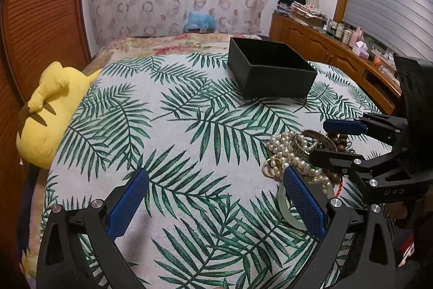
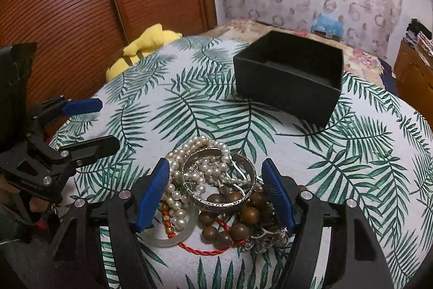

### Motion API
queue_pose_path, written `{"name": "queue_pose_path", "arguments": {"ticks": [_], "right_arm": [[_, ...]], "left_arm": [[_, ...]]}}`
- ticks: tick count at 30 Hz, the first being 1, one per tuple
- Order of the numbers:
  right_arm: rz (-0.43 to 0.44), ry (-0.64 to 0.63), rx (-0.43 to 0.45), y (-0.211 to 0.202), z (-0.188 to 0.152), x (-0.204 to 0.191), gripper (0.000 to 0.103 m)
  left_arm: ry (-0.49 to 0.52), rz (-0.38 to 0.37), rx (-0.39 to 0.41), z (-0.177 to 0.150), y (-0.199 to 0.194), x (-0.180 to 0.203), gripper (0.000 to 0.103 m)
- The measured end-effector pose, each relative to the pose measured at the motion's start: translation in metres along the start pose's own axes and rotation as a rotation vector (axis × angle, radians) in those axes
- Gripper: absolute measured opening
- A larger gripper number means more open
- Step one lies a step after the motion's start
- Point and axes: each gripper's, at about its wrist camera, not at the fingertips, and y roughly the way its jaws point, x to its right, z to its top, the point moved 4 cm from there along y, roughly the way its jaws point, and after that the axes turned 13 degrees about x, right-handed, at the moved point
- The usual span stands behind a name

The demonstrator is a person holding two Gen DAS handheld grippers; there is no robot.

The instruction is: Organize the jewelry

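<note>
A: What lies on the bed point(image 2: 351, 153)?
B: On its palm-leaf cover, a black box point(image 2: 288, 88). Near the box, toward the camera, a jewelry heap point(image 2: 216, 188).
A: Anything else?
B: A yellow plush toy point(image 1: 51, 110) well left of the box, at the bed's edge.

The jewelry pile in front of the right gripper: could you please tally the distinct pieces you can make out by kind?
Pearl strands: 1 tangled bunch, separate strands cannot be counted
Silver metal bangles: 1
Pale jade bangles: 1
Brown wooden bead bracelets: 1
Red cords: 1
Sparkly ring or brooch pieces: 1, unclear
Total: 6 kinds, at least 6 pieces
</note>
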Motion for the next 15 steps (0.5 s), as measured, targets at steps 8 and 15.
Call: {"name": "queue_pose_path", "arguments": {"ticks": [8, 15], "right_arm": [[0.001, -0.021, 0.024, -0.007, 0.002, -0.001, 0.019], [-0.030, -0.036, 0.023, -0.005, 0.005, 0.008, 0.027]], "left_arm": [[-0.008, -0.008, -0.015, -0.002, 0.005, 0.000, 0.096], [0.013, -0.025, -0.026, -0.002, 0.010, 0.012, 0.096]]}}
